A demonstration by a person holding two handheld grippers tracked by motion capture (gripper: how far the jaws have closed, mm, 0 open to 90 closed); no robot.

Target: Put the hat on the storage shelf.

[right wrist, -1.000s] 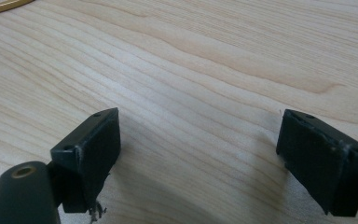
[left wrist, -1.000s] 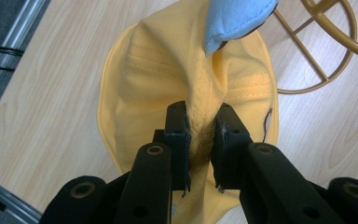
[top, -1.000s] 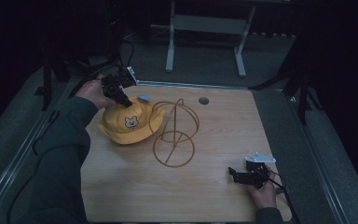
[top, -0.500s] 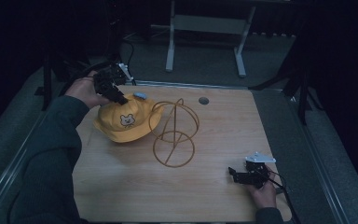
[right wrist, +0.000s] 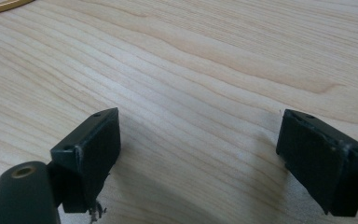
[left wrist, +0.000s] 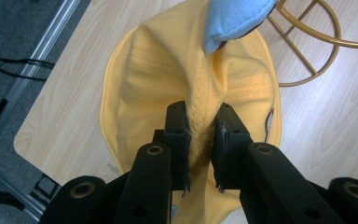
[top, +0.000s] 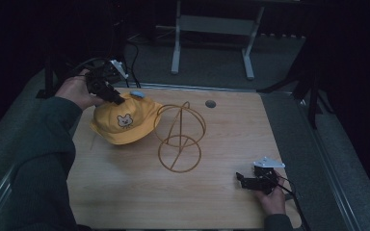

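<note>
Resting low at the near right corner of the desk [top: 125, 197], your right gripper [top: 243, 179] has its fingers [right wrist: 91, 154] spread wide over bare wood, holding nothing. It looks like it is waiting its turn.

Farther in, at the middle of the desk, stands a gold wire stand [top: 179, 137], made of a ring base and an upright hoop. Nothing hangs on it yet.

Just left of the stand, and close enough that its brim seems to touch the hoop, is a yellow hat [top: 123, 125] with a small bear face on the front. Your left gripper [top: 118, 99] is at the hat's far side, its fingers [left wrist: 177, 140] pinching a fold of the crown along a seam. A pale blue tab [top: 137, 94] sticks out at the hat's far edge.

So the grasp looks done; what seems left is lifting the hat and settling it over the stand.

Hard to tell: whether the hat is fully off the desk, since its near brim appears to sag onto the wood. Dark surroundings beyond the desk hide most detail, apart from a metal frame on the floor.
</note>
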